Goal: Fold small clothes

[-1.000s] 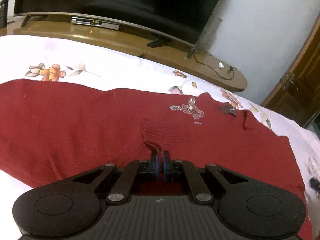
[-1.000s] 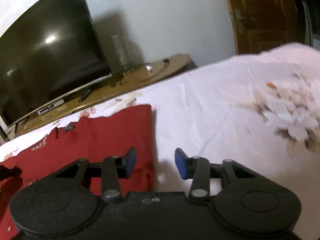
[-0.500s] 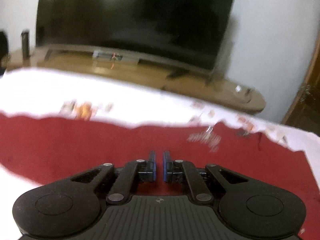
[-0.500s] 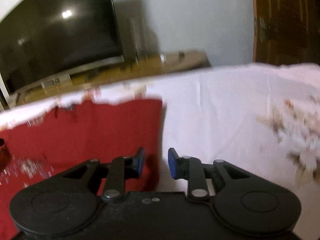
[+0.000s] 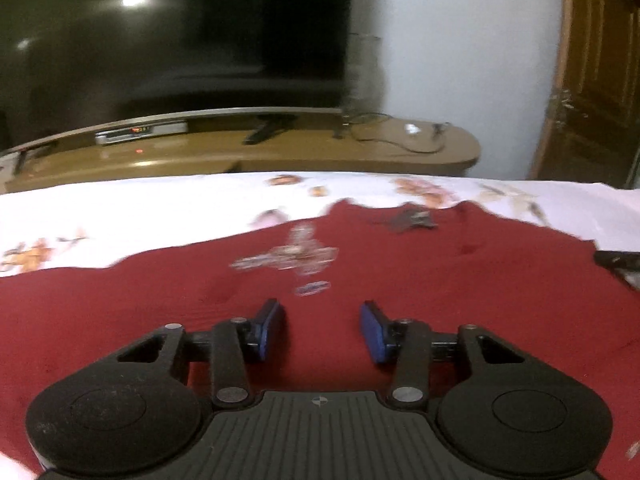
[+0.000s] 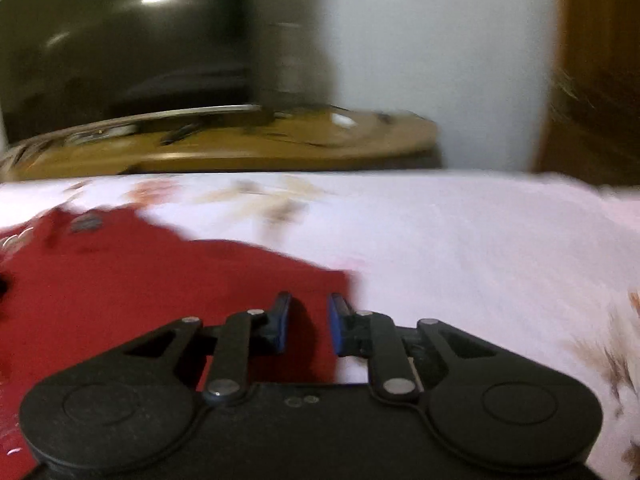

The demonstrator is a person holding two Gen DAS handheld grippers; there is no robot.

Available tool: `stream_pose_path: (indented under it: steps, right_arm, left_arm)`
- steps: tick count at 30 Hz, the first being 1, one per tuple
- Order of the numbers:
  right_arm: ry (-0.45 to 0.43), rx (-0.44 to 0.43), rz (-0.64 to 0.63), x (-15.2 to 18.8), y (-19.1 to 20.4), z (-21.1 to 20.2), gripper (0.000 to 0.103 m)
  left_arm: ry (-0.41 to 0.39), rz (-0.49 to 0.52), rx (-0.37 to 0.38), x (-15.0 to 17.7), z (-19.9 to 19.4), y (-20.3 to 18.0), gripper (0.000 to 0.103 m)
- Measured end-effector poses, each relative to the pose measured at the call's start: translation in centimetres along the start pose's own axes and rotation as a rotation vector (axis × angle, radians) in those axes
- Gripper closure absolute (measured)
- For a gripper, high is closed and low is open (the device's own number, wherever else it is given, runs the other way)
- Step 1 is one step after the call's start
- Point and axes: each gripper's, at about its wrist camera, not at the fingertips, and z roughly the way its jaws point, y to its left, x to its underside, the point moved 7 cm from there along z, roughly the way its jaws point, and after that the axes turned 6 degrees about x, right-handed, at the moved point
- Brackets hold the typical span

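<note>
One red knit garment (image 5: 400, 300) lies spread flat on the bed's white floral sheet (image 5: 140, 208), filling the lower half of the left wrist view and the lower left of the right wrist view (image 6: 160, 288). A silvery beaded motif (image 5: 288, 258) sits near its middle, blurred, and a dark tag-like patch lies near its upper edge.

Low over the cloth, the left gripper (image 5: 322, 330) has its jaws spread wide and holds nothing. At the garment's right-hand edge, the right gripper (image 6: 308, 322) has its jaws partly apart, with red fabric showing between them at the corner where cloth meets sheet; neither is pinching.

My judgement is that the step in hand is taking hold for a fold. To do it well, each gripper should catch the knit alone, not the sheet beneath, and close fully before lifting. Both should grip along the same edge, so the fold line runs straight.

Beyond the bed stand a wooden TV stand (image 5: 360, 152), a dark television (image 5: 180, 40) and a wooden door (image 5: 600, 80) at the right.
</note>
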Motion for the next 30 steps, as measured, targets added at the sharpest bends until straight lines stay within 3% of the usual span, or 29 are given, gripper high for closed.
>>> stream_pose_path:
  steps: [1,3,5,7,10,13,16,18,19,21,23,24,26,30]
  right_arm:
    - [0.014,0.003,0.05,0.1,-1.3,0.3,0.072]
    - [0.026,-0.015,0.03,-0.2,-1.2,0.2,0.075]
    - [-0.03,-0.036,0.043,-1.2,-0.5,-1.3,0.078]
    - [-0.088,-0.081,0.046,-1.4,0.5,-3.1,0.078]
    - [0.003,-0.06,-0.068,1.6,1.9,-1.2,0.078]
    - [0.003,-0.032,-0.082,1.2,2.2,-1.7,0.078]
    - [-0.085,-0.069,-0.047,1.1,2.1,-5.1,0.074]
    - [-0.122,-0.077,-0.078,2.2,2.8,-7.1,0.073]
    - [-0.118,-0.083,-0.099,2.3,3.3,-7.3,0.073]
    - [-0.001,-0.045,-0.194,4.8,4.5,-5.2,0.072]
    - [-0.019,-0.008,-0.217,4.5,5.2,-4.9,0.072]
    - [-0.006,-0.004,-0.194,4.1,5.2,-5.0,0.071]
    - [-0.021,-0.028,-0.118,3.2,4.9,-6.0,0.068]
    - [-0.077,-0.017,-0.071,3.6,3.8,-9.4,0.058]
  left_arm:
    - [0.005,-0.001,0.013,0.0,-0.2,0.3,0.057]
    - [0.005,0.014,0.014,-0.2,-0.6,0.1,0.057]
    - [-0.032,0.002,0.0,-0.3,-1.4,0.0,0.057]
    - [0.0,0.002,-0.038,0.9,-1.1,0.3,0.057]
    - [0.012,-0.021,-0.024,0.4,-0.7,0.8,0.057]
    - [-0.044,-0.031,-0.039,0.0,-2.5,1.1,0.057]
    - [-0.057,-0.091,-0.033,1.2,-4.9,2.2,0.057]
    - [0.007,-0.104,-0.045,3.0,-4.5,2.7,0.057]
    - [-0.005,-0.088,-0.048,3.4,-4.2,2.7,0.056]
    - [0.018,-0.065,-0.063,2.9,-3.9,2.4,0.054]
    - [0.022,-0.114,-0.047,2.3,-4.2,2.7,0.053]
    - [0.003,-0.147,-0.032,2.1,-4.8,3.2,0.052]
    - [-0.053,-0.21,-0.053,2.5,-7.2,5.2,0.03]
    - [-0.153,-0.348,-0.138,5.0,-13.2,12.4,0.029]
